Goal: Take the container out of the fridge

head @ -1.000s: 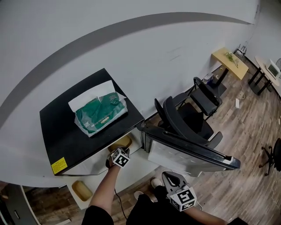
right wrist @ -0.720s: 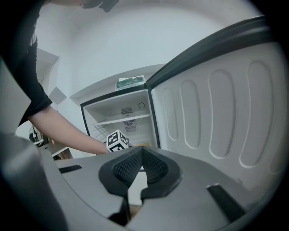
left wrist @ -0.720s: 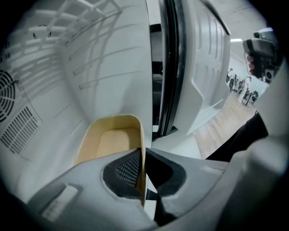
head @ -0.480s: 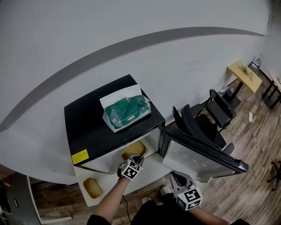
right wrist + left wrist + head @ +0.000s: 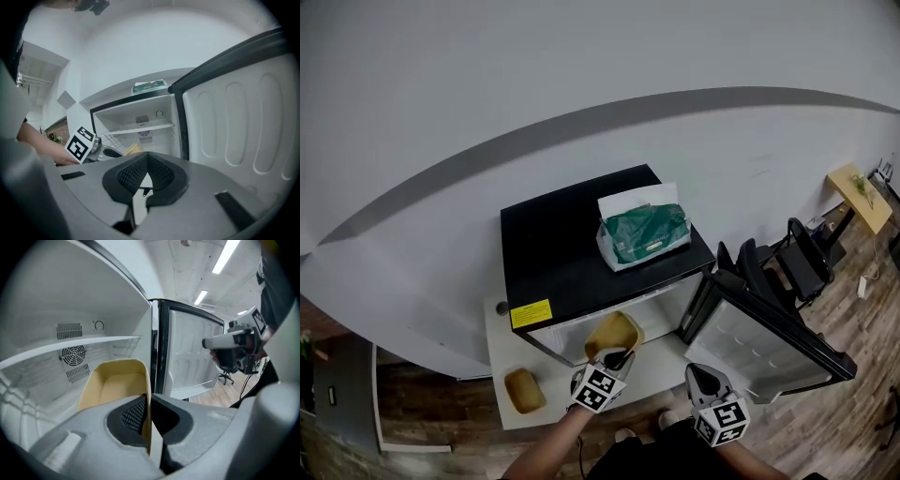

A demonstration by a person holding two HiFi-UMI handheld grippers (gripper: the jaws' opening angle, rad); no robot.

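Note:
A tan open-topped container [image 5: 612, 336] pokes out of the front of the small black fridge [image 5: 581, 272], whose door [image 5: 769, 337] stands open to the right. My left gripper [image 5: 614, 361] is shut on the container's near wall. In the left gripper view this wall [image 5: 115, 385] stands upright between the pads [image 5: 136, 413], with the white fridge shelf [image 5: 70, 345] behind it. My right gripper [image 5: 703, 380] is shut on nothing, low in front of the door. In the right gripper view its jaws [image 5: 146, 173] point at the fridge's inside, where the container [image 5: 132, 148] shows.
A green packet [image 5: 647, 232] lies on the fridge top. A second tan container [image 5: 525, 389] sits on the white base at the fridge's lower left. Black chairs [image 5: 787, 262] and a wooden desk [image 5: 861, 192] stand to the right on the wood floor.
My left gripper has drawn back toward me with the container, which now sticks out of the fridge opening. The head view has swung left, so the fridge sits nearer the middle.

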